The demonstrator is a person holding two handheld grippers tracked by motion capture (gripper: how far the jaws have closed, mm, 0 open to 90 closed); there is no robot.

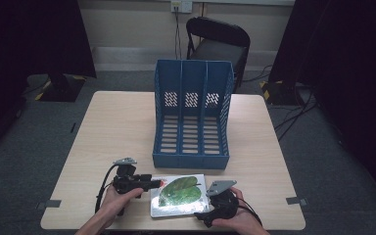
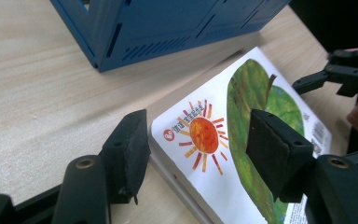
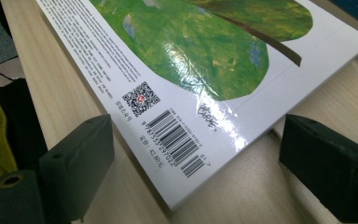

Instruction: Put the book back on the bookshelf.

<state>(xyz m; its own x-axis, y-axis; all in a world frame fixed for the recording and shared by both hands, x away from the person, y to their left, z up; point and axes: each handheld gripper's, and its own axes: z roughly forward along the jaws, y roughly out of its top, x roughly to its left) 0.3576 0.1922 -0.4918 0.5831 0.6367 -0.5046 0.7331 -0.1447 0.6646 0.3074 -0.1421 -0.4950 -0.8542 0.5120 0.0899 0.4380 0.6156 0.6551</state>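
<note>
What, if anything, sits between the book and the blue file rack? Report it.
Nothing visible does: only bare table lies between the book and the blue file rack, whose open slots face it.

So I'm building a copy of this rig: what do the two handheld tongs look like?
Both are black. The left tongs and right tongs each carry a grey three-cornered plate on top, and a black cable trails from each. The jaws end in blocky dark foam-like pads. Forearms are bare, with no sleeves in view.

High view looks down; both gripper views closely share the book (image 1: 178,195).
</note>
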